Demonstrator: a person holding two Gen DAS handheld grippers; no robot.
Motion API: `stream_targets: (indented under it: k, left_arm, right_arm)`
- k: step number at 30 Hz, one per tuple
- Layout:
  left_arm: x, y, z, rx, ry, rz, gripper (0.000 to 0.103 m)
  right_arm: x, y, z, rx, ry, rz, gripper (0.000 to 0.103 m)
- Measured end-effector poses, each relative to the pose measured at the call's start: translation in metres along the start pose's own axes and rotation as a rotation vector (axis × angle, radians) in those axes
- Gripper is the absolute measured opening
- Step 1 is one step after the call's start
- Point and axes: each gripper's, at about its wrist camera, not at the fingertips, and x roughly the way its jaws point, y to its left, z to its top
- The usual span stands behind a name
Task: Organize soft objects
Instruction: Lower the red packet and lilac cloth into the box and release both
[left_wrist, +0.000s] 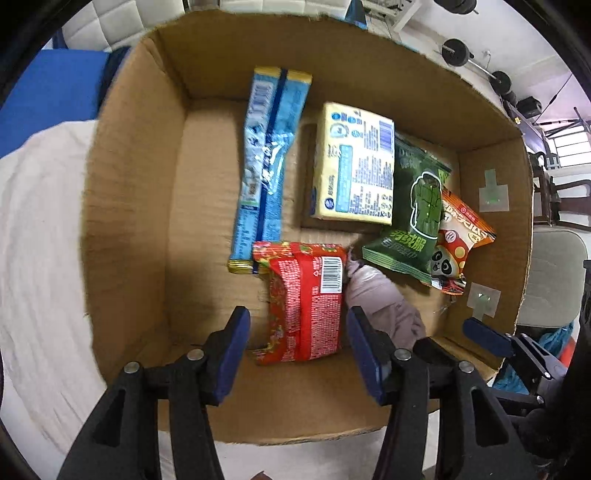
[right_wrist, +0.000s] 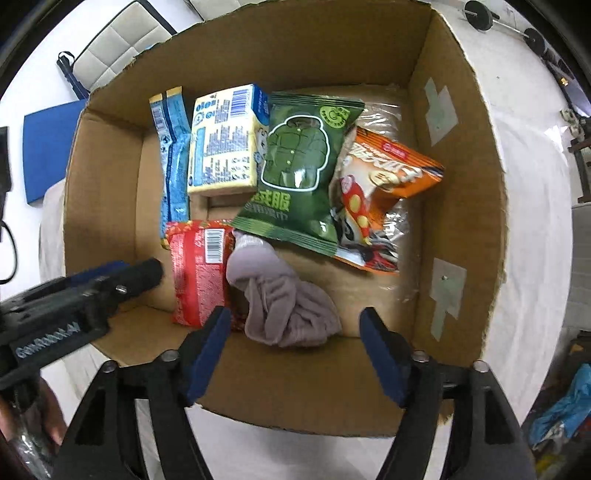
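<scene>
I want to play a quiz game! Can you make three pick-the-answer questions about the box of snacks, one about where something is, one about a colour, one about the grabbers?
1. Where does the crumpled grey cloth lie?
A. Inside the brown cardboard box
B. On the white sheet outside
C. On the green packet

2. What colour is the packet with the barcode beside the cloth?
A. Purple
B. Red
C. Black

3. How do the right gripper's jaws stand?
A. Clamped on the cloth
B. Open, holding nothing
C. Gripping the box wall

Answers:
1 A, it rests on the box floor.
2 B, the red plastic packet touches the cloth.
3 B, the jaws are spread above the cloth.
</scene>
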Motion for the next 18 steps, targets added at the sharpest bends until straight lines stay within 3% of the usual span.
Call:
stream_targets:
  k: [3, 5, 8, 9, 12, 18]
  left_arm:
    - [-0.007, 0.0, -0.001, 0.011, -0.021, 0.018, 0.062]
    - [-0.011, -0.003, -0.005, 0.026, -0.042, 0.041, 0.065]
    - [-0.019, -0.004, -0.008, 0.047, -0.07, 0.081, 0.09]
    - [-0.021, -0.004, -0.01, 0.05, -0.08, 0.087, 0.093]
    - [-0.027, -0.002, -0.015, 0.041, -0.091, 0.092, 0.101]
    - [-0.055, 0.007, -0.026, 0.015, -0.169, 0.107, 0.102]
  right_arm:
    - [-0.002, 0.0, -0.003, -0.006, 0.002, -0.025, 0.082]
    - [-0.003, -0.001, -0.003, -0.006, 0.007, -0.033, 0.09]
    - [-0.006, -0.002, -0.004, -0.002, 0.002, -0.038, 0.098]
    - [-0.007, -0.002, -0.004, -0.001, -0.003, -0.045, 0.102]
    - [-0.013, -0.004, -0.008, -0.001, -0.018, -0.064, 0.103]
    - [-0.031, -0.006, -0.018, -0.003, -0.041, -0.086, 0.103]
